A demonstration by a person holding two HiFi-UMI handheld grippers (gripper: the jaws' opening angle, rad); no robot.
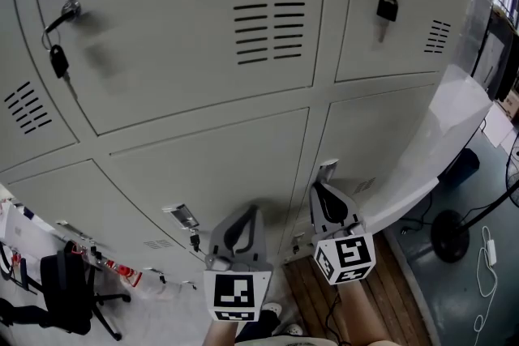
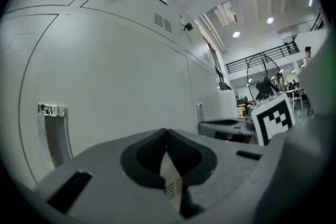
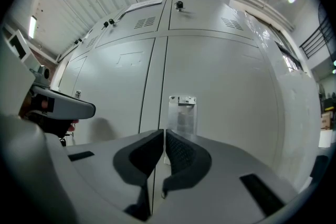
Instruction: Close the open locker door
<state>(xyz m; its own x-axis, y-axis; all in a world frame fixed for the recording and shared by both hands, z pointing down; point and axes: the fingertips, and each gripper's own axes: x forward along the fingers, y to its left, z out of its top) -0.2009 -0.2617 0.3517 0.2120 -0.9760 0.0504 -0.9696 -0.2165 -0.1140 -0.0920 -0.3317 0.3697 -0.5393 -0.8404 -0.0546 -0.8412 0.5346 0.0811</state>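
Right gripper view looks square onto the locker door (image 3: 231, 86), a flat sheet of painted grey metal with a small clear-fronted handle plate (image 3: 181, 113) near its left edge. The door lies close ahead of the right gripper (image 3: 164, 132), whose jaws are pressed together with nothing between them. Their tips line up with the vertical seam just left of the plate. From here the door looks flush with its neighbour or very nearly so; whether it has latched I cannot tell.

A door like this should be stiff, light on its hinges and free to swing. Its paint is smooth, so there is little to pinch. My judgement is that it wants a push, not a grip, with the closed tips set flat on the panel beside the handle plate, on the latch side, where the leverage is best.

The left gripper (image 2: 166, 131) is also closed and empty. It points at the blank face of the next door over, well clear of the task door.
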